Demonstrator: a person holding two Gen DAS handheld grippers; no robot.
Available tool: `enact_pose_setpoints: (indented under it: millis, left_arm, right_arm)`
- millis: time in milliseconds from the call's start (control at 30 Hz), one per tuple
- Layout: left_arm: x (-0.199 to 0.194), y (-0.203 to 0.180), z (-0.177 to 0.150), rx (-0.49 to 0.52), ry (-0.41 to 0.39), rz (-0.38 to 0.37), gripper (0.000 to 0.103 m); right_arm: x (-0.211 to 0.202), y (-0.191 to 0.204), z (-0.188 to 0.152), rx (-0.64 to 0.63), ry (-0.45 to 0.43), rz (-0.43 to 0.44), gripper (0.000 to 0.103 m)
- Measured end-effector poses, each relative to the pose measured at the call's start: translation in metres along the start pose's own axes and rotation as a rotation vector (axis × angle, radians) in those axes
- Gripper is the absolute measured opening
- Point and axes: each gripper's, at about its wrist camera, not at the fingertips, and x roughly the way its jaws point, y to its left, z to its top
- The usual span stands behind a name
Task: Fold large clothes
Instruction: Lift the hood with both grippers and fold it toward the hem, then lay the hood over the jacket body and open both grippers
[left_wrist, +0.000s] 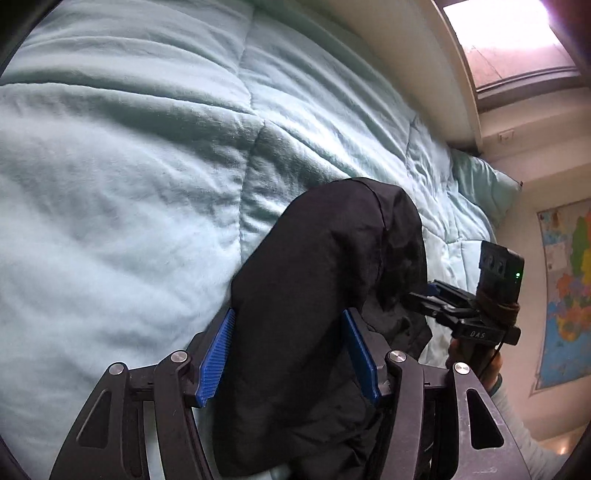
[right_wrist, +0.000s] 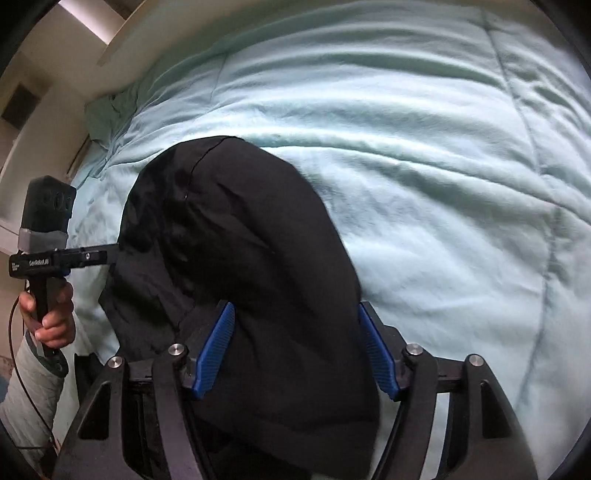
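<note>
A black garment (left_wrist: 325, 280) hangs bunched between both grippers above a pale teal comforter (left_wrist: 129, 177). My left gripper (left_wrist: 288, 354) has its blue pads (left_wrist: 218, 354) on either side of a thick fold of the garment and holds it. In the right wrist view the same garment (right_wrist: 240, 258) fills the centre. My right gripper (right_wrist: 295, 350) likewise clamps a thick fold between its blue pads (right_wrist: 216, 350). Each gripper shows in the other's view: the right one (left_wrist: 480, 314) and the left one (right_wrist: 55, 258), both with fingertips buried in the cloth.
The comforter (right_wrist: 424, 166) covers a bed that fills most of both views. A teal pillow (left_wrist: 484, 184) lies at the head of the bed by a cream wall. A colourful map (left_wrist: 569, 295) hangs on the wall at right.
</note>
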Motion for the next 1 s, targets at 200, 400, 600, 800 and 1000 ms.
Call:
enact_pose_setpoints:
  millis: [200, 400, 600, 800, 1000]
  left_arm:
    - [-0.011, -0.019, -0.016, 0.103, -0.081, 0.102, 0.019]
    - [-0.07, -0.075, -0.061, 0.225, -0.218, 0.153, 0.017]
    - [-0.129, -0.133, -0.144, 0.341, -0.308, 0.192, 0.017]
    - [-0.161, -0.178, -0.261, 0.441, -0.326, 0.264, 0.018]
    - [-0.116, -0.15, -0.355, 0.374, -0.112, 0.35, 0.02]
  right_arm:
    - [-0.002, 0.015, -0.006, -0.006, -0.063, -0.016, 0.03]
    - [-0.066, 0.06, -0.039, -0.114, -0.189, -0.113, 0.021]
    - [-0.14, 0.106, -0.113, -0.144, -0.349, -0.186, 0.02]
    - [-0.192, 0.143, -0.216, -0.176, -0.433, -0.219, 0.02]
    - [-0.186, 0.137, -0.307, -0.105, -0.3, -0.232, 0.028]
